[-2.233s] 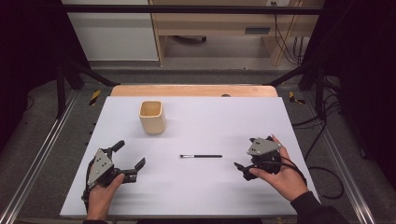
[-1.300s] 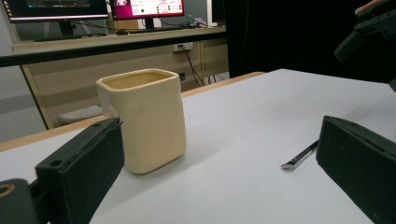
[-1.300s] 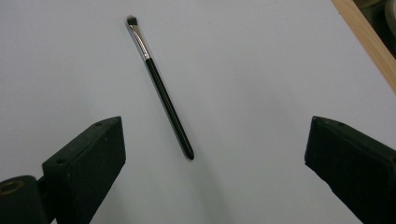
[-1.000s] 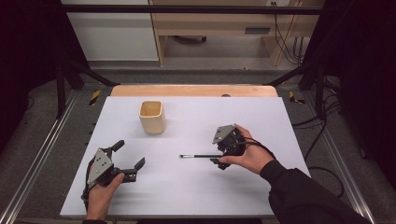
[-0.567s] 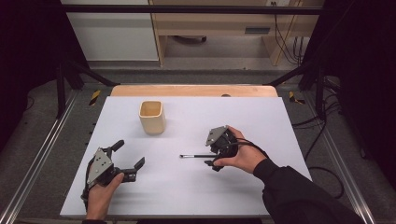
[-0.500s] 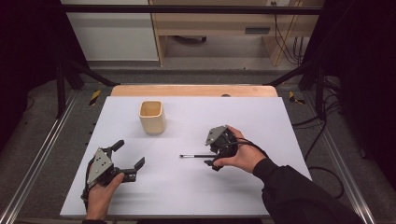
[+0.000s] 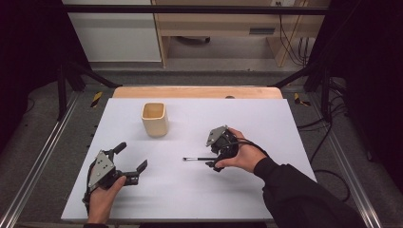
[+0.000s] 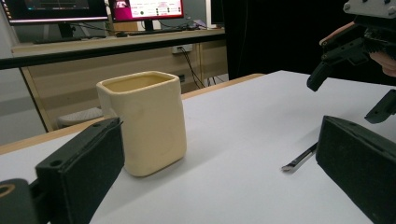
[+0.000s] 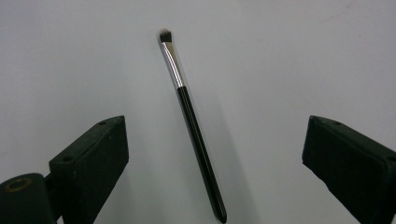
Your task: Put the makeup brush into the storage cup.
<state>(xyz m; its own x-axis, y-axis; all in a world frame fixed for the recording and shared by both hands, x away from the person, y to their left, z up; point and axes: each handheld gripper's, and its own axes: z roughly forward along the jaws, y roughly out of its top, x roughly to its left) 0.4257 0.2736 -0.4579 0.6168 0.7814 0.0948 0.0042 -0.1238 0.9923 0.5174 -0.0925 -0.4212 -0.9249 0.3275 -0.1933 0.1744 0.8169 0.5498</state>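
Jaws of the right gripper [image 9: 212, 163] spread wide astride the brush [image 9: 191, 119], not yet grasped; left gripper [image 7: 124, 164] released, idle; cup [image 7: 154, 118] empty on the surface [image 7: 266, 118].

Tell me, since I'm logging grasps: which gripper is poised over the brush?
The right gripper: its open jaws straddle the brush. The left gripper sits apart.
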